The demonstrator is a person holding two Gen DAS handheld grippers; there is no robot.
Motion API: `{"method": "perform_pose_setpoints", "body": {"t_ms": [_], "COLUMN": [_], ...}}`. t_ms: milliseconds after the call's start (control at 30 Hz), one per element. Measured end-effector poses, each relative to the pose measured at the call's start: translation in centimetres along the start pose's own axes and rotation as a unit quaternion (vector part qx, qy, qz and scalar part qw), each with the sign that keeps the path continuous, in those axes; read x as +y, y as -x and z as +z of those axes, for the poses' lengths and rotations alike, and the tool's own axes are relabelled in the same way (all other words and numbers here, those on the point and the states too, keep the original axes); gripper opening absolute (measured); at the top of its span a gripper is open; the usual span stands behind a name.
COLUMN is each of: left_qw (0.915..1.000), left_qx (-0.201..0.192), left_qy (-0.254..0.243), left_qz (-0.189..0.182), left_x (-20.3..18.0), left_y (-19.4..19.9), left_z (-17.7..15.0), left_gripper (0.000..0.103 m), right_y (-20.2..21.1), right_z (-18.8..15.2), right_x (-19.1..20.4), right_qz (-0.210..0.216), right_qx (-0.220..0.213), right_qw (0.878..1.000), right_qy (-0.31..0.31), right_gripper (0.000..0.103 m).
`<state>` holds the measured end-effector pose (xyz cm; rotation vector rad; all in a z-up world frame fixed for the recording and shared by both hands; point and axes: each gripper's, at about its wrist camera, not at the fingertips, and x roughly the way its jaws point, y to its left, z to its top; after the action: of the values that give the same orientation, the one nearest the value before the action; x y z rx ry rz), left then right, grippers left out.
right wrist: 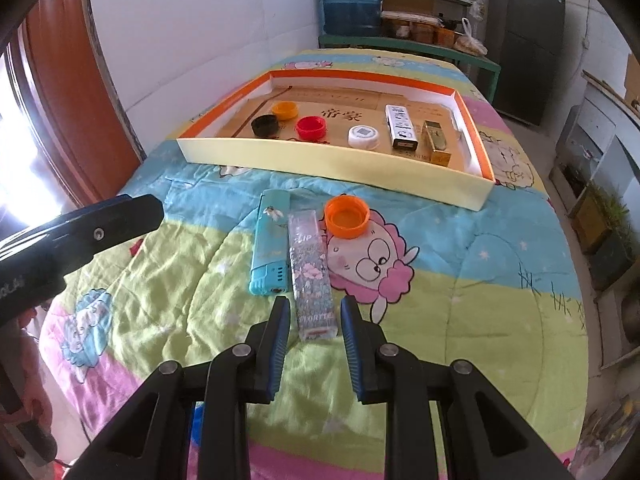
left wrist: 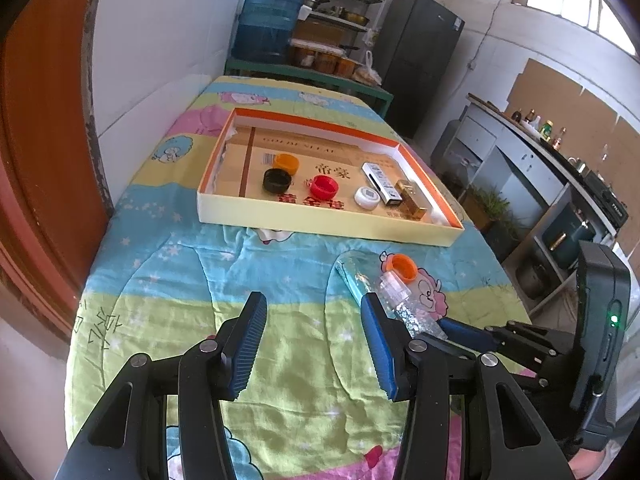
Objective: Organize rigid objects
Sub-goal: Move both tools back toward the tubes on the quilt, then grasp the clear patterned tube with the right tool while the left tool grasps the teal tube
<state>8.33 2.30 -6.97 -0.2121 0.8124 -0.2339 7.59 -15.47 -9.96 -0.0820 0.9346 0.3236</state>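
Blue-padded fingers [right wrist: 280, 344] of the right gripper [right wrist: 314, 344] stand a little apart on either side of the near end of a clear glittery tube [right wrist: 311, 276], which lies flat on the cartoon quilt [right wrist: 460, 280]; the pads do not press on it. Just left of the tube, touching or nearly so, lies a turquoise lighter [right wrist: 270, 244]. An orange cap [right wrist: 346, 216] sits open side up at the tube's far end. The left gripper [left wrist: 314, 344] hangs over bare quilt with its jaws wide apart and nothing between them.

Farther back, a shallow box [right wrist: 332, 156] with an orange rim holds a black cap [right wrist: 264, 125], a yellow cap [right wrist: 285, 110], a red cap [right wrist: 310, 127], a white round lid [right wrist: 363, 136], a white lighter [right wrist: 402, 126] and a gold lighter [right wrist: 436, 142].
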Motion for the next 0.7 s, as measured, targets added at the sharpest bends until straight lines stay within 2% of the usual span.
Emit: {"method": "perform_pose_setpoints", "body": {"t_ms": [333, 433, 600, 700], "left_qw": [0.9997, 0.9995, 0.9987, 0.9982], "left_qx": [0.02, 0.028, 0.04, 0.052], "left_qy": [-0.009, -0.013, -0.027, -0.032], "left_qz": [-0.006, -0.009, -0.015, -0.004], "left_x": [-0.8, -1.4, -3.3, -4.5], "left_y": [-1.6, -2.3, -3.9, -5.5], "left_z": [0.0, 0.1, 0.4, 0.7], "left_gripper": [0.051, 0.051, 0.051, 0.051], "right_y": [-2.3, -2.3, -0.2, 1.7], "right_z": [1.7, 1.8, 1.0, 0.5], "right_x": [0.6, 0.8, -0.4, -2.3], "right_qz": [-0.011, -0.007, -0.01, -0.012], "right_qx": [0.006, 0.003, -0.025, -0.042], "right_qw": [0.999, 0.999, 0.999, 0.999], "right_qy": [0.034, 0.036, 0.017, -0.012], "right_gripper": [0.026, 0.02, 0.02, 0.02]}}
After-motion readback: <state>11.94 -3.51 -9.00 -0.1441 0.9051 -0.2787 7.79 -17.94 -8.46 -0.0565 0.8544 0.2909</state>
